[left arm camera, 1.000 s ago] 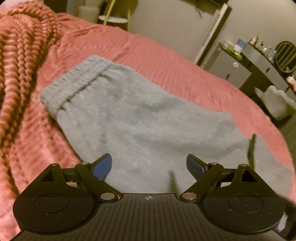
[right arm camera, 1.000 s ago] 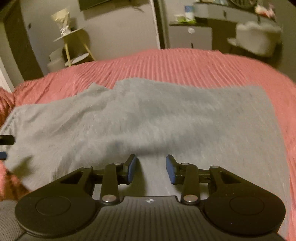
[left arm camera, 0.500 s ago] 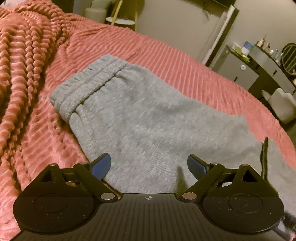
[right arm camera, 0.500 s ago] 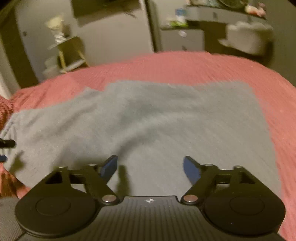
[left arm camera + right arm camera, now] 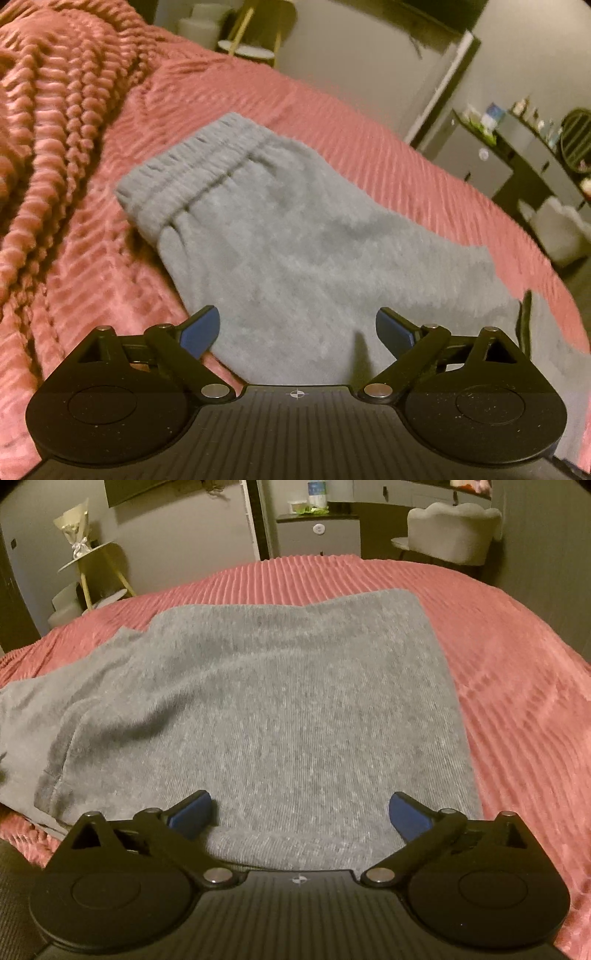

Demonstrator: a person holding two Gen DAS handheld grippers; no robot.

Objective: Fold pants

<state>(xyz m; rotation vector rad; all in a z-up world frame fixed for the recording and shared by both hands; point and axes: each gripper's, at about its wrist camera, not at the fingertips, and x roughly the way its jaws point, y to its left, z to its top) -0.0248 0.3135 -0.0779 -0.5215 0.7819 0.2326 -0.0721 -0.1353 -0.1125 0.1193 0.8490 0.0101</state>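
- Both jaw pairs spread wide, nothing between them. Left gripper [image 5: 297,330] sits low centre of the left wrist view, blue pads [image 5: 202,328] apart over grey fabric.
- Right gripper [image 5: 300,812] same story in the right wrist view: pad [image 5: 408,812] and its mate splayed out, cloth showing in the gap.
- I can't tell from either view whether the fingertips touch the cloth or float just over it.
- Grey pants [image 5: 295,251] fill the centre of the left view, lying flat on the pink bedspread [image 5: 388,162]. Elastic waistband [image 5: 192,170] is at centre left, bunched, with the legs running off to the lower right.
- Right view: pants [image 5: 280,709] look already doubled over, a straight edge on the right side of the frame, a soft crease at centre left, a stitched seam near the lower left.
- Chunky knit throw [image 5: 48,122] piled in the upper left of the left view, beside the waistband, not touching it as far as I see.
- Farther out: bedspread [image 5: 517,672] ribbed, filling the right side of the right view.
- Top of the right view: pale armchair [image 5: 454,531] upper right, small cabinet [image 5: 318,535] top centre, round side table [image 5: 88,554] upper left.
- Left view is motion-blurred; fine detail soft.
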